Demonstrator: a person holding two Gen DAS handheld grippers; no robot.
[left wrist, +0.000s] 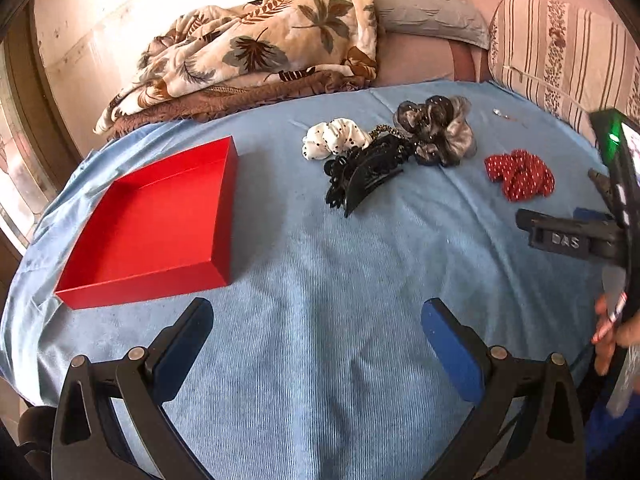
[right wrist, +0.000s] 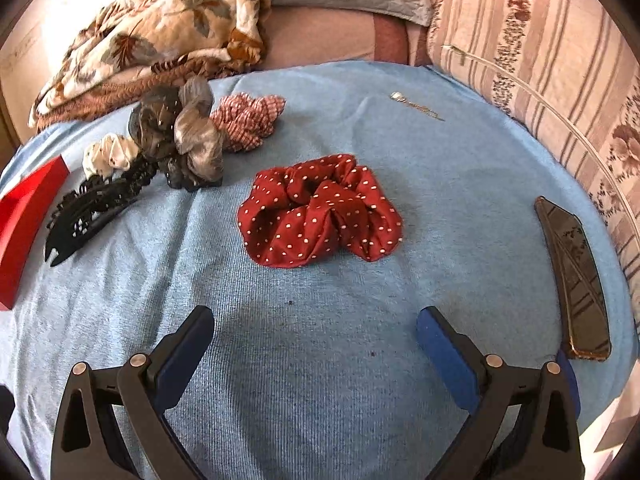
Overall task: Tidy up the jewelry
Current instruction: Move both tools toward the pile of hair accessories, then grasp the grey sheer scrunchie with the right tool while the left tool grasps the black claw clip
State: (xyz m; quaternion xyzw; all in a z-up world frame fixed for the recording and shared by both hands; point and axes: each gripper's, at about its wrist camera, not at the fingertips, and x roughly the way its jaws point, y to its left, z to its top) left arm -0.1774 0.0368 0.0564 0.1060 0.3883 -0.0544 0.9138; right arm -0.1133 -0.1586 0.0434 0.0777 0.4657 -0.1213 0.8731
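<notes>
A red open box (left wrist: 152, 228) sits on the blue cloth at the left; its corner shows in the right wrist view (right wrist: 24, 216). A red dotted scrunchie (right wrist: 320, 212) lies just ahead of my open, empty right gripper (right wrist: 316, 332); it also shows in the left wrist view (left wrist: 520, 174). A black hair claw (left wrist: 360, 174), a white dotted scrunchie (left wrist: 334, 138) and a grey scrunchie (left wrist: 438, 130) lie bunched together. A checked pink scrunchie (right wrist: 248, 120) lies behind them. A small earring (right wrist: 416, 106) lies far back. My left gripper (left wrist: 318, 324) is open and empty, over bare cloth.
A dark phone (right wrist: 572, 276) lies at the right on the cloth. A leaf-print blanket (left wrist: 256, 48) and a striped cushion (left wrist: 560, 52) border the far side. The blue cloth (left wrist: 320, 264) covers the surface.
</notes>
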